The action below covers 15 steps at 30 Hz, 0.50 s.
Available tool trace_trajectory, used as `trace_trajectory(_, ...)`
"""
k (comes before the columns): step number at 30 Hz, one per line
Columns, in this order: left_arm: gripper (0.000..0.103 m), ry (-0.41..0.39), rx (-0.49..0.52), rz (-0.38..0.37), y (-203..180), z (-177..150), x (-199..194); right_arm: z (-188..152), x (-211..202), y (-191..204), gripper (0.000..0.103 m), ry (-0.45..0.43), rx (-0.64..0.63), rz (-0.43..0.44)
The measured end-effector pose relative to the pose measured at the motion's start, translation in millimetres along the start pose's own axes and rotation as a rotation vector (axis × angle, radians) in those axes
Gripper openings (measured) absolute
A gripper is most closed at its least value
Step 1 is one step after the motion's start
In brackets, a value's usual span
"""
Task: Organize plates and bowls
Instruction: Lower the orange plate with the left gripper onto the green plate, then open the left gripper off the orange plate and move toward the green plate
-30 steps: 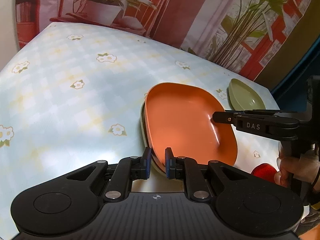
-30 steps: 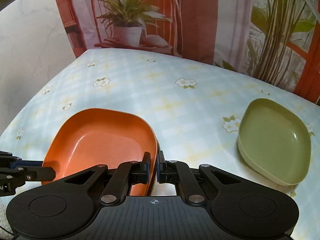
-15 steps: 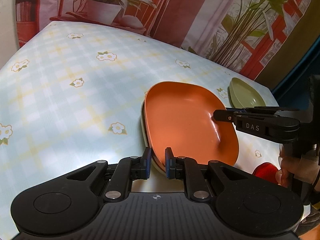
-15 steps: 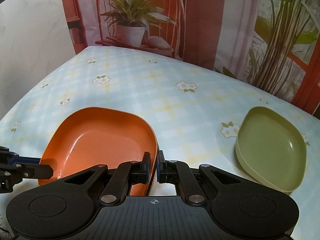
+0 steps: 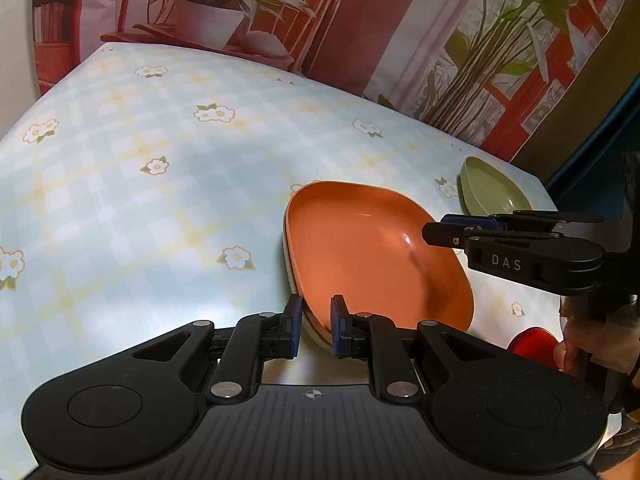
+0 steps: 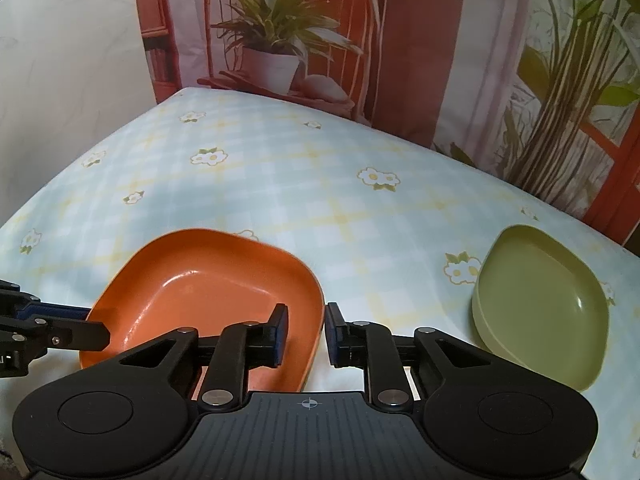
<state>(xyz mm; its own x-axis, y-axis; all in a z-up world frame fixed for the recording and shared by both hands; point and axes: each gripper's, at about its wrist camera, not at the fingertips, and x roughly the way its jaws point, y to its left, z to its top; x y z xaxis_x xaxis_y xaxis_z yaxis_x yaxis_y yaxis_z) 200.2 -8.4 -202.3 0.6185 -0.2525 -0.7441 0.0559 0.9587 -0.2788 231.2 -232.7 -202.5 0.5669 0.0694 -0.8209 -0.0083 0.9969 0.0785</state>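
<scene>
An orange plate (image 5: 372,256) lies nested on a cream plate (image 5: 287,264) on the flowered tablecloth. My left gripper (image 5: 316,326) is shut on the near rim of this stack. In the right wrist view the orange plate (image 6: 208,292) sits low left, and my right gripper (image 6: 307,332) straddles its right rim. Its jaws are opening, and the pads stand clear of the rim on both sides. The right gripper (image 5: 434,232) shows side-on over the plate's far edge. A green bowl (image 6: 540,304) rests to the right, also seen as a green bowl (image 5: 488,196) behind that gripper.
The checked tablecloth (image 5: 160,200) stretches far left and back. A wall hanging with printed plants (image 6: 272,48) rises behind the table. A person's hand (image 5: 588,344) holds the right gripper, with a red object (image 5: 536,344) beside it near the table's edge.
The right gripper's jaws have parted from the orange plate's rim, which they pinched before. The left gripper keeps its hold and has not moved.
</scene>
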Motion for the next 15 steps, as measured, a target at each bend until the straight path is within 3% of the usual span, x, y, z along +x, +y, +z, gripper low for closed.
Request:
trace_trajectory(6, 0.016, -0.011, 0.008, 0.02, -1.3, -1.2, -2.5, 2.1, -2.6, 2.2, 0.02, -0.002, -0.016, 0.0)
trace_trajectory(11, 0.032, -0.04, 0.008, 0.054, -1.2, 5.3, -7.9, 2.3, -5.0, 1.0, 0.02, -0.003, -0.016, -0.005)
trace_trajectory(15, 0.034, -0.074, 0.057, 0.054, -7.9, 23.7, -16.6, 5.8, -15.2, -7.5, 0.021, -0.025, 0.001, -0.012)
